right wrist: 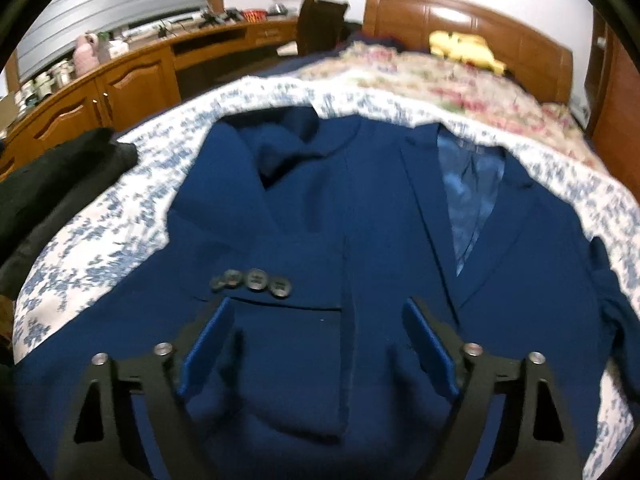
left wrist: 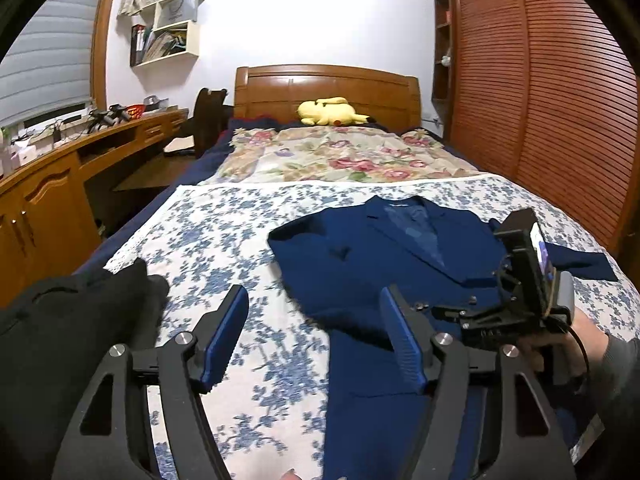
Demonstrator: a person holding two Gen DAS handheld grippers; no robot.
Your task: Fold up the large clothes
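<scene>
Blurring navy jacket, hem cut off, right sleeve seemingly bunched

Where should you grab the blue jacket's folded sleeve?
Probably the cuff end of the sleeve, just by the buttons. It lies flat across the blue jacket, so the open right gripper should come from above and pinch that edge.

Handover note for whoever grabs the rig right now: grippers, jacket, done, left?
Left gripper: open, holding nothing, over the bedspread beside the jacket's left edge.
Right gripper: open, holding nothing, over the jacket's lower front.
Blue jacket: flat on the bed, front up, collar toward the headboard. One sleeve is folded across the front, its cuff buttons showing.
Left: the other sleeve still sticks out; body not folded.
Black garment waits at left.
</scene>
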